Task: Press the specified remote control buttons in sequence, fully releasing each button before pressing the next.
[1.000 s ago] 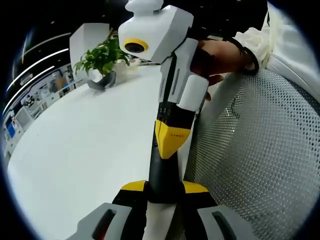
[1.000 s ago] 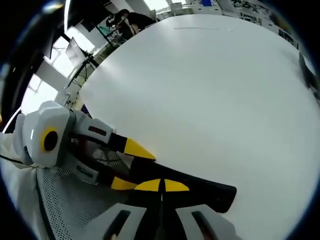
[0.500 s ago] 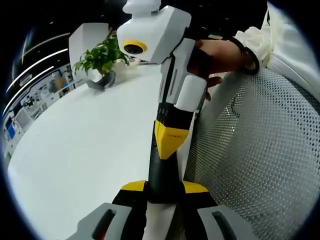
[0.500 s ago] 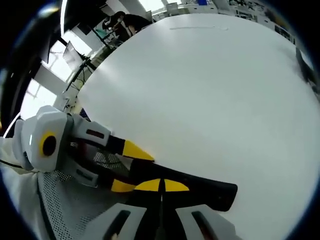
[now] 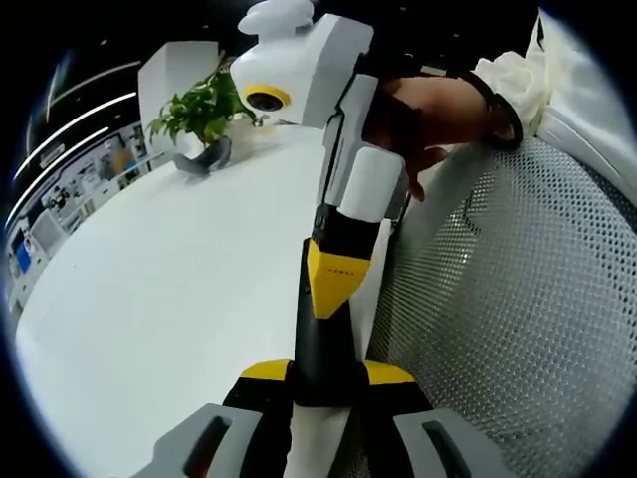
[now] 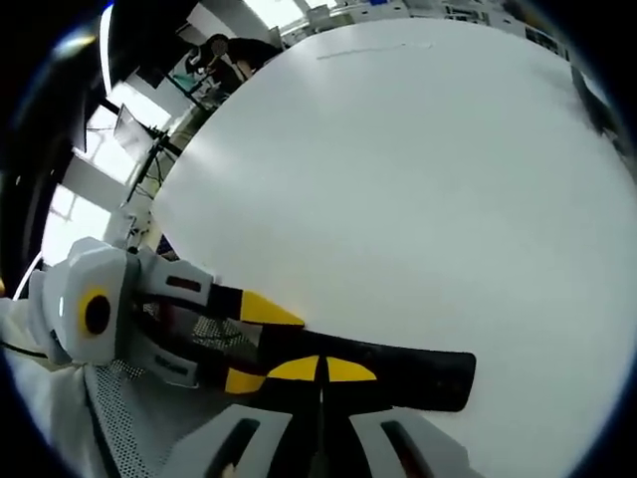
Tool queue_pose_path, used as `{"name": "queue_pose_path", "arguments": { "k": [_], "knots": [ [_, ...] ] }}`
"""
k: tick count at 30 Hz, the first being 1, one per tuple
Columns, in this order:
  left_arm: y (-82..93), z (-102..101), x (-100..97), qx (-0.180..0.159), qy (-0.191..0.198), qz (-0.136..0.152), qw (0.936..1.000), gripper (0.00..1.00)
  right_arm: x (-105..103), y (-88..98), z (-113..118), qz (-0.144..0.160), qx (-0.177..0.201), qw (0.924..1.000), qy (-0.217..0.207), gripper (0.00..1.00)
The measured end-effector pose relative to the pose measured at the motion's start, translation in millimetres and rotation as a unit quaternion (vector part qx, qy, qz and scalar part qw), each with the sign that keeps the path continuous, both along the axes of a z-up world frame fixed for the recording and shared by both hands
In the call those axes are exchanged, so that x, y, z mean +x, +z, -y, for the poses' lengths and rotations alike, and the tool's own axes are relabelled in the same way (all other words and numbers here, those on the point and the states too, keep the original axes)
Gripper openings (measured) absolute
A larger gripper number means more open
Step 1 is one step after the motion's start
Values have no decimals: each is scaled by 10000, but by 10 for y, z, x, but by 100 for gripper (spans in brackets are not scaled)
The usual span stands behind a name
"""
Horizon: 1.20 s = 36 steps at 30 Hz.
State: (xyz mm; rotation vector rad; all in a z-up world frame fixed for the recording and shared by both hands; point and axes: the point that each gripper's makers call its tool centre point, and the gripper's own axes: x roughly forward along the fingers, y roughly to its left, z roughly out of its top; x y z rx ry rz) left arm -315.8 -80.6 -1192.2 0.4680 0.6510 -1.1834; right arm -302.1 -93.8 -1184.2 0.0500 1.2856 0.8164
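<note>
Your bench [image 5: 169, 289] is a broad, plain white top, smooth and faintly glossy. In the left gripper view its bare surface spreads from the centre out toward 9 o'clock. At about 11 o'clock you have a potted plant [image 5: 202, 119] standing directly on the bench, its green leaves rising from a grey pot near the far edge. At 3 to 5 o'clock a white mesh surface [image 5: 508, 329] lies just beside the bench edge. In the right gripper view the bench [image 6: 418, 189] runs from the centre up to 12 and across to 3 o'clock; at 2 o'clock a dark object [image 6: 597, 105] sits on it, too blurred to tell.
</note>
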Motion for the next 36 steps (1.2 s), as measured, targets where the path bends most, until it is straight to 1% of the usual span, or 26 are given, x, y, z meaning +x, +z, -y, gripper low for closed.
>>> {"name": "queue_pose_path", "arguments": {
  "k": [1, 5, 10, 12, 14, 17, 24, 33, 36],
  "knots": [
    [1, 6, 1, -14, 8, -6, 10000, 25, 1, -1, 0, -13, -5, 10000, -4, 0],
    [-6, 21, 2, -30, 3, -3, 10000, 25, 9, 3, 16, -232, 70, 9996, -155, 0],
    [-4, 21, 9, -44, -8, 2, 10000, 25, -8, 32, -23, -238, 130, 9996, -119, 0],
    [-3, 19, 8, -47, -14, 6, 10000, 25, -11, 26, -42, -219, 142, 9996, -73, 0],
    [-5, 19, 8, -49, -17, 6, 10000, 25, -19, 12, -36, -192, 71, 9998, -27, 0],
    [-3, 18, 7, -47, -20, 5, 10000, 25, -18, 17, -32, -190, 83, 9998, -34, 0],
    [-2, 20, 4, -53, -29, 8, 10000, 24, -15, 2, -31, -58, 32, 10000, 56, 0],
    [-4, 22, 4, -51, -24, -3, 10000, 25, -17, 7, -31, -119, 106, 9999, 48, 0],
    [-5, 21, 4, -55, -19, -8, 10000, 25, -32, 21, -30, 72, -16, 9998, 173, 0]
  ]
}}
